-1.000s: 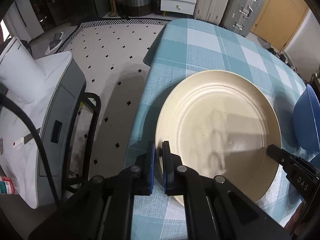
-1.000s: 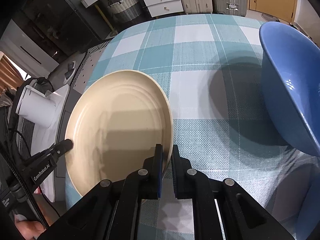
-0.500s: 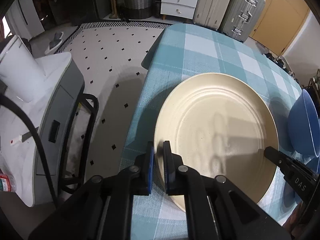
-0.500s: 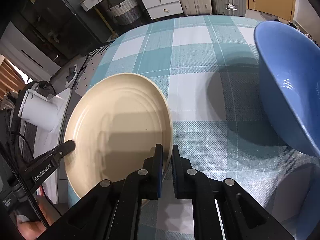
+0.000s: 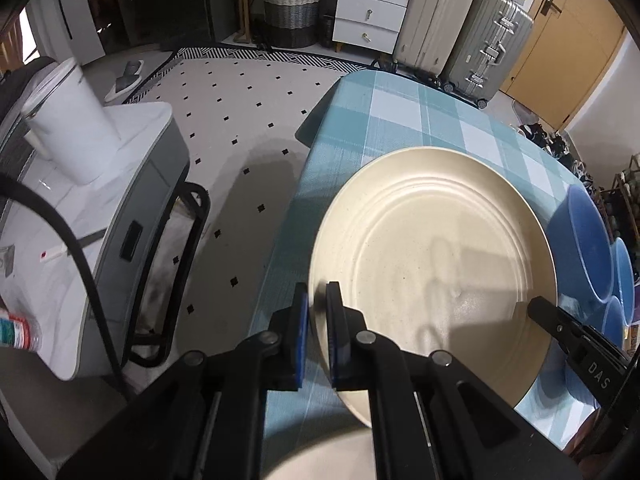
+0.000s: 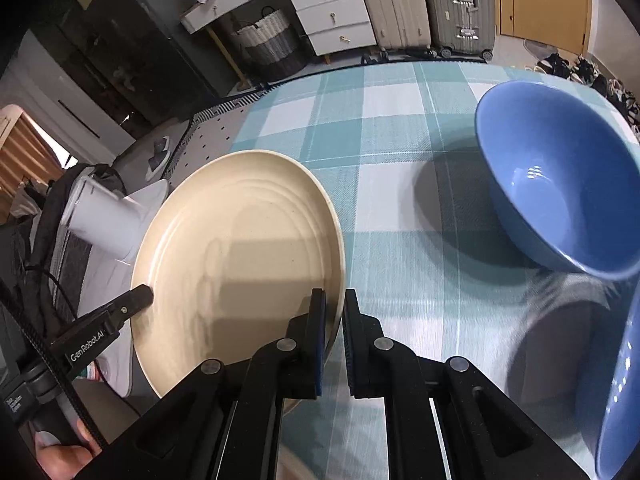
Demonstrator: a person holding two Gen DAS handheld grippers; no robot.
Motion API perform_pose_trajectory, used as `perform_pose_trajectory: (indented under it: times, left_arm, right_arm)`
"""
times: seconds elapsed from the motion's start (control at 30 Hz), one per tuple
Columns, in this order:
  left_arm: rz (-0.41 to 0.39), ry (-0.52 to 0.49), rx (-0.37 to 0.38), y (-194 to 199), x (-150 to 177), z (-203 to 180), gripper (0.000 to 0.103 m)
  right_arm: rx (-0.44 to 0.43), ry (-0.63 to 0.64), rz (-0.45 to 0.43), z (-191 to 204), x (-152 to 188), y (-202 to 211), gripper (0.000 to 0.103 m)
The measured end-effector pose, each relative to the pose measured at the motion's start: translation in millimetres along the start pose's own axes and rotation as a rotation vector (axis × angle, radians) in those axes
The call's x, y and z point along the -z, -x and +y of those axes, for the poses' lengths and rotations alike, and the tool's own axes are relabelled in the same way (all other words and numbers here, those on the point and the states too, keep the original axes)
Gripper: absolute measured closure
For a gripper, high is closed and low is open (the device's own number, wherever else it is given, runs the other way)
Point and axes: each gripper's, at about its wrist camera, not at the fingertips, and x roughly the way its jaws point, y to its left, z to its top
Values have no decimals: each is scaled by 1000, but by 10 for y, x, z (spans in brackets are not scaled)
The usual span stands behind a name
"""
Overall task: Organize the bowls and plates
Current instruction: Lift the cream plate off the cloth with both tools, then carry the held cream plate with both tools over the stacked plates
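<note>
Counter (image 5: 400, 120) with teal-and-white check cloth, set in a room with a dotted tile floor (image 5: 240, 120), white drawers (image 5: 368, 12), a woven basket (image 5: 292, 8) and suitcases (image 5: 480, 40) at the far side. Cream plate (image 5: 432, 264) sits between the two tongs, lifted off the cloth with its shadow below. Left tongs (image 5: 315, 312) narrow, clamped on the plate's left rim, one pad on each face. Right tongs (image 6: 334, 320) narrow too, gripping the opposite rim; in the left wrist view only the tip shows at the plate's right edge. A second cream plate (image 5: 328, 456) lies blurred, directly under the left tongs. Large blue bowl (image 6: 560, 188) rests on the cloth to the right of the right tongs, apart from the plate. More blue bowls (image 5: 624, 280) just past it, partly cut off. White appliance (image 5: 72, 132) on a grey cart, left of the left tongs, off the counter.
</note>
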Motion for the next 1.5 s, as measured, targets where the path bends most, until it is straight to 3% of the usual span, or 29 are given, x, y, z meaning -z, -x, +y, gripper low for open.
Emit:
perform_pose_trajectory:
  times: [0.27,0.53,0.97,1.3,1.5]
  left_arm:
    - [-33,7,-1,559,484,125,98]
    - [-33,14,1,804,1006,285,98]
    - [13,18,-24,625,1638,392,98]
    - [19,-14,-61,541,1793,357,97]
    - [36,-11,-62,465,1828,393,97]
  right_arm:
    - [-38,12,-28,136,491,605,95]
    - [-80,9,-21,206,1133,929,95]
    - [-67,44,32,160,1815,730,95]
    - [-33,78,32,137,1966,591,95]
    - [50,200,-7,327,2041,628,93]
